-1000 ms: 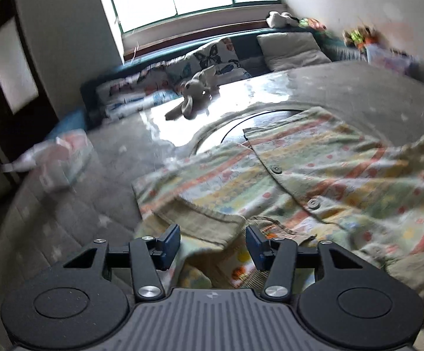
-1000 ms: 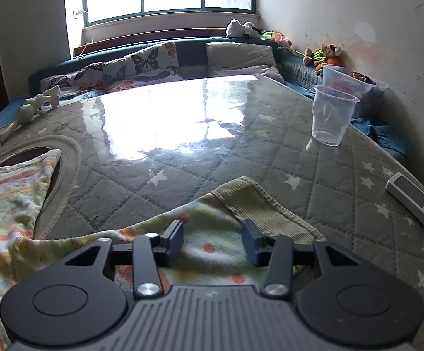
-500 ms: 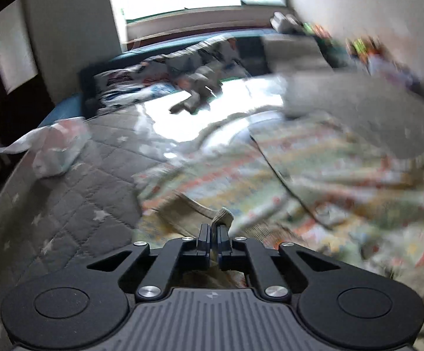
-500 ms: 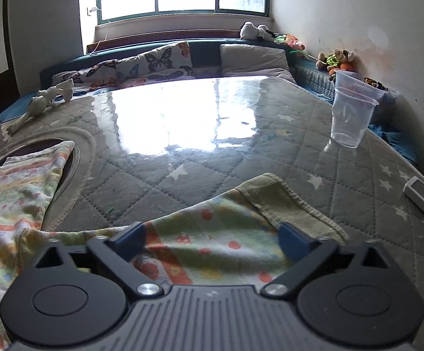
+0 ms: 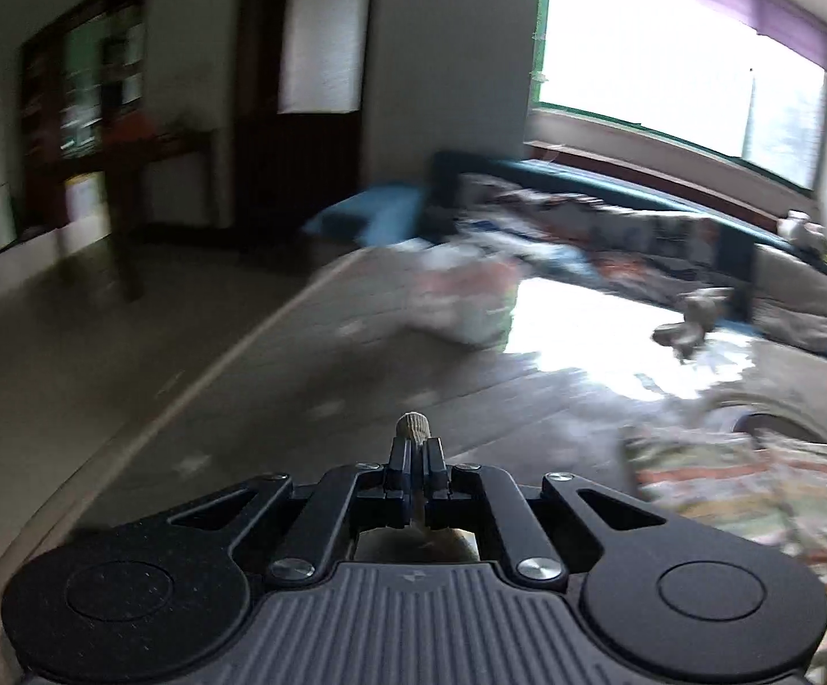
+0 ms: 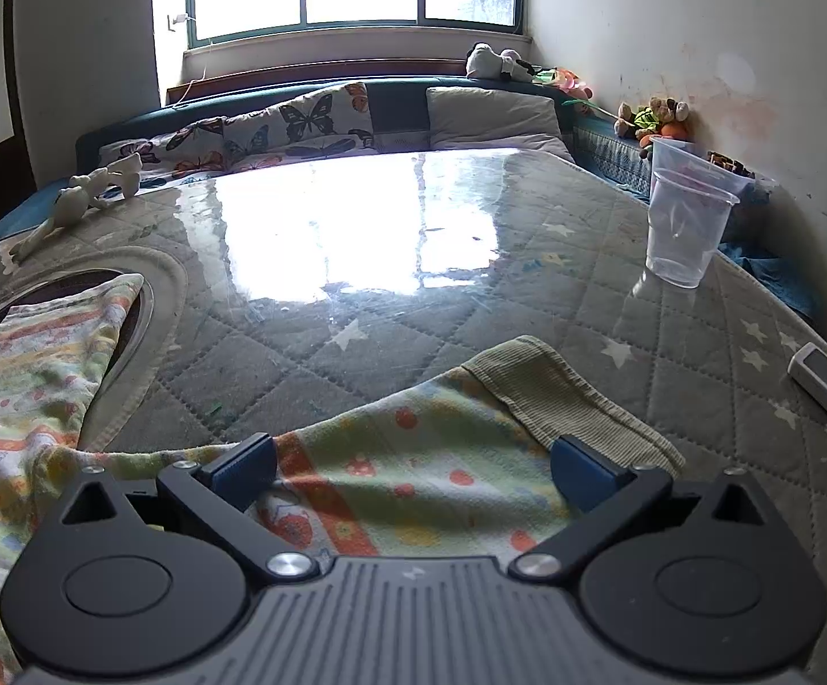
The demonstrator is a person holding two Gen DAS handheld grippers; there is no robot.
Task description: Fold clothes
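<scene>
The left tool (image 5: 415, 448) is pressed together on a ribbed olive cuff (image 5: 412, 427) of the pastel printed cotton baby garment (image 6: 368, 491), so a fold can be drawn from that sleeve. The right tool (image 6: 413, 465) is spread wide over the other sleeve, gripping nothing, probably positioned to pin or take it. The garment lies flat on the glass-topped quilted bench (image 6: 390, 308).

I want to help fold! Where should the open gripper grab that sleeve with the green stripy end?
Grab the ribbed green cuff at the sleeve's tip. It lies flat on the table just ahead of the open right gripper, so come straight forward and low, pinching its thick edge.
</scene>
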